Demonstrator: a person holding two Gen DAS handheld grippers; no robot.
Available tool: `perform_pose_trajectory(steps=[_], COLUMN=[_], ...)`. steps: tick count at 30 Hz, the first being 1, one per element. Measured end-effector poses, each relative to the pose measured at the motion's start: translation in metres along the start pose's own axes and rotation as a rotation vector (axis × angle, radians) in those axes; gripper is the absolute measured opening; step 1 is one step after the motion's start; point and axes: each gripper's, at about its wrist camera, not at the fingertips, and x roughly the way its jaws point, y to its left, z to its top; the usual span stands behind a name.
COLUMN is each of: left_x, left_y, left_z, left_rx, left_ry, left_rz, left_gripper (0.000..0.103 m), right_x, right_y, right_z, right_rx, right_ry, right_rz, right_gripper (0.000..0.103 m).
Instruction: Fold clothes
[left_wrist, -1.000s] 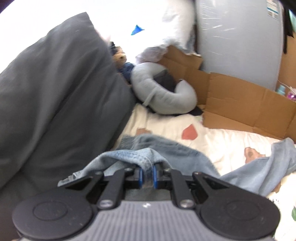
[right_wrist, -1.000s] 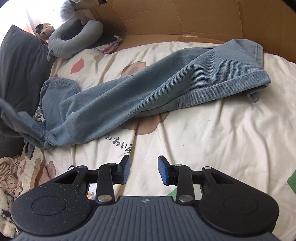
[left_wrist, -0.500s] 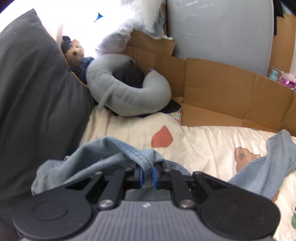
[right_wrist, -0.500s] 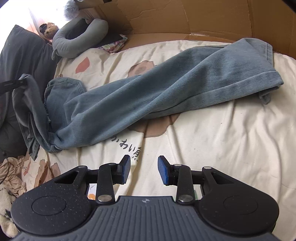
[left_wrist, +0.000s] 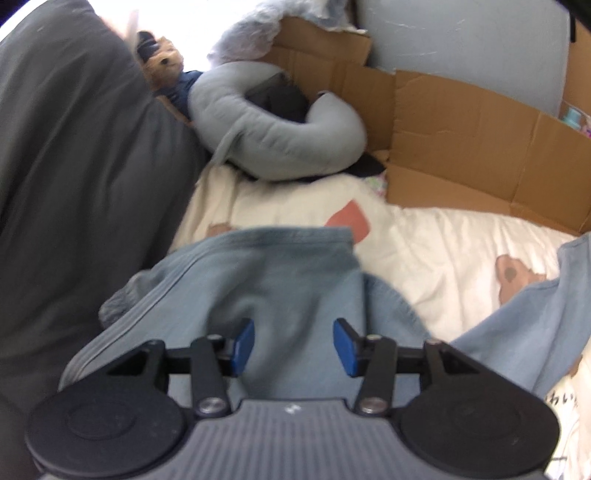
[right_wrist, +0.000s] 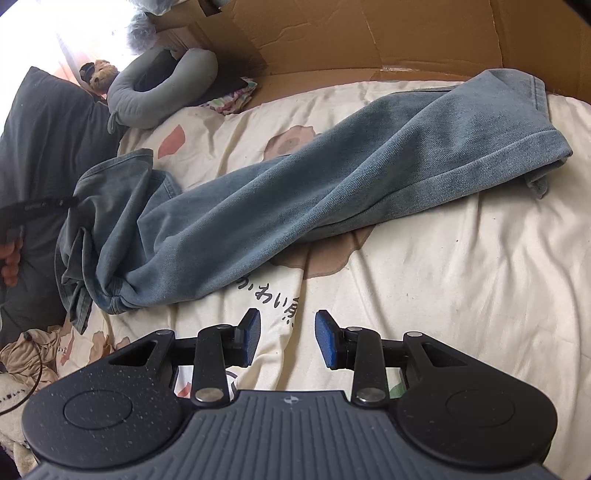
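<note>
Light blue jeans (right_wrist: 332, 184) lie across the cream printed bedspread (right_wrist: 461, 295), legs running to the far right and the waist bunched at the left. In the left wrist view the waist end of the jeans (left_wrist: 280, 280) lies spread under my left gripper (left_wrist: 293, 345), which is open just above the cloth with denim showing between its blue pads. My right gripper (right_wrist: 287, 343) is open over bare bedspread, a little short of the jeans. The left gripper's tip (right_wrist: 40, 205) and a hand (right_wrist: 11, 258) show at the left edge of the right wrist view.
A dark grey pillow (left_wrist: 74, 166) fills the left side. A grey U-shaped cushion (left_wrist: 280, 129) and a small teddy bear (left_wrist: 166, 62) sit at the back left. Flattened cardboard (left_wrist: 461, 147) lines the back edge of the bed. Crumpled beige cloth (right_wrist: 29, 354) lies at the near left.
My left gripper, shut on the jeans' waist in the earlier frames, has opened, and the waist cloth now lies spread on the bed. The right gripper stays open, hardly moved.
</note>
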Motion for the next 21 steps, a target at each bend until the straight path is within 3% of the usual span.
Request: perform_pose_trajectory(steps=[9, 11, 18, 21], left_x=[-0.01, -0.012, -0.009, -0.009], left_y=[0.05, 0.059, 0.085, 0.091], left_z=[-0.038, -0.049, -0.096, -0.114], left_rx=[-0.064, -0.084, -0.169, -0.192], left_ry=[0.053, 0.059, 0.115, 0.125], left_rz=[0.099, 0.11, 0.132, 0.143], left_gripper=[0.06, 0.07, 0.071, 0.08], right_x=[0.003, 0.004, 0.007, 0.008], right_y=[0.007, 0.01, 0.024, 0.028], right_z=[-0.003, -0.003, -0.005, -0.007], right_rx=[-0.01, -0.018, -0.054, -0.071], right_ry=[0.015, 0.018, 0.027, 0.037], right_rz=[0.004, 0.002, 0.007, 0.011], right_gripper=[0.04, 0.04, 0.046, 0.047])
